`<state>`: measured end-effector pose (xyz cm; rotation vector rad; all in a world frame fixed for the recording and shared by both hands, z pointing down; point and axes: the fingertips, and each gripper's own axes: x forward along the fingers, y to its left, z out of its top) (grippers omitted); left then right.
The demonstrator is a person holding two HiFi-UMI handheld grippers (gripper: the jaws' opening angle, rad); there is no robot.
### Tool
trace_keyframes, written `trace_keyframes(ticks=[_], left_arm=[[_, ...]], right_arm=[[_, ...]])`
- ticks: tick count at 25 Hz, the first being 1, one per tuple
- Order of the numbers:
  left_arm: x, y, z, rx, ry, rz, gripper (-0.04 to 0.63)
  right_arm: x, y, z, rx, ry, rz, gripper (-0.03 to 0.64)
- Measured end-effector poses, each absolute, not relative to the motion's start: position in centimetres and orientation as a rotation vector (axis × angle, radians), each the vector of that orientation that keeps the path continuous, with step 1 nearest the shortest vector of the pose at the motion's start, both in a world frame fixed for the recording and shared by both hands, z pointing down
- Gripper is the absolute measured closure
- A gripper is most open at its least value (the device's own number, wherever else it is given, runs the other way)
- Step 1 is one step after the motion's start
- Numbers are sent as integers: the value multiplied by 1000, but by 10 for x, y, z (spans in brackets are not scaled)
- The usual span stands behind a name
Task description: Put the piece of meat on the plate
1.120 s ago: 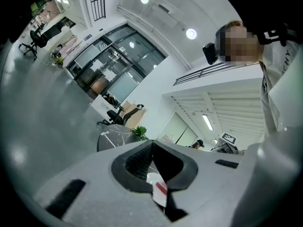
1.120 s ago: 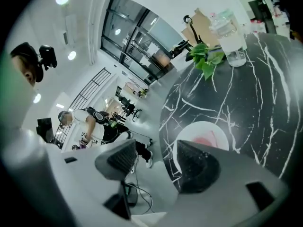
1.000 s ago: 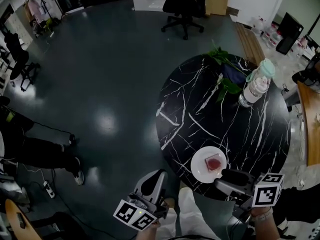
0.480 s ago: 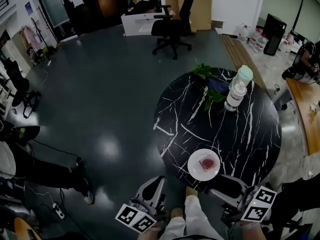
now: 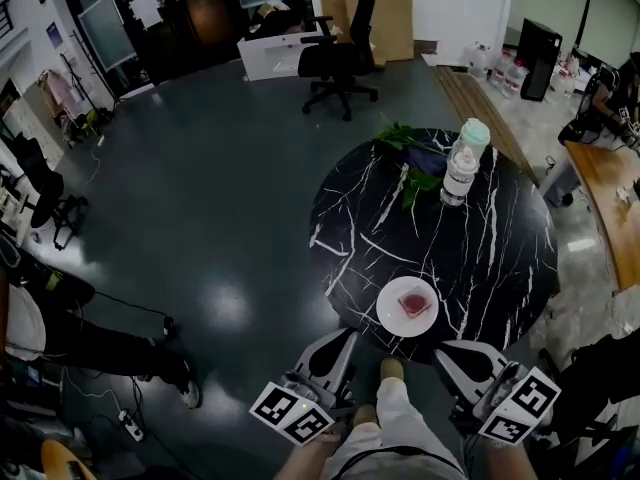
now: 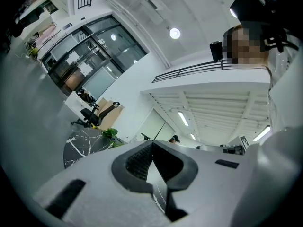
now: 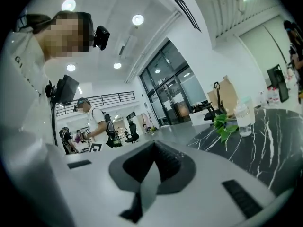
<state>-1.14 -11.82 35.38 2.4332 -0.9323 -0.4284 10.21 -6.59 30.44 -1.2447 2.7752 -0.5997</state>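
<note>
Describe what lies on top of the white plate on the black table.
A red piece of meat lies on the plate, near its middle; the rim around it is bare. The patch of plate under the meat is hidden.

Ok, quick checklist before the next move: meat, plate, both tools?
1. Meat on the plate: ok, it lies inside the rim.
2. Plate fully on the table: ok, close to the near edge.
3. Left tool empty: ok, jaws together, nothing between them.
4. Right tool empty: ok, jaws together, nothing between them.
5. Tools clear of the plate: ok, both hang off the table's near edge, apart from it.
6. Bottle upright: ok, at the far side beside the leaves.
</note>
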Motion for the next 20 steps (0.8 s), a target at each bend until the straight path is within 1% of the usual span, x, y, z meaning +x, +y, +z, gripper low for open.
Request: trace_keyframes(ticks=[10,20], left_arm=[[0,-102,325,2507,-868,-451,586],[-47,-115,341,2457,-1002,-421,586]], right_arm=[[96,-50,274,-1334,2782,-318,606],[101,-66,285,-1361,2785,-352,606]])
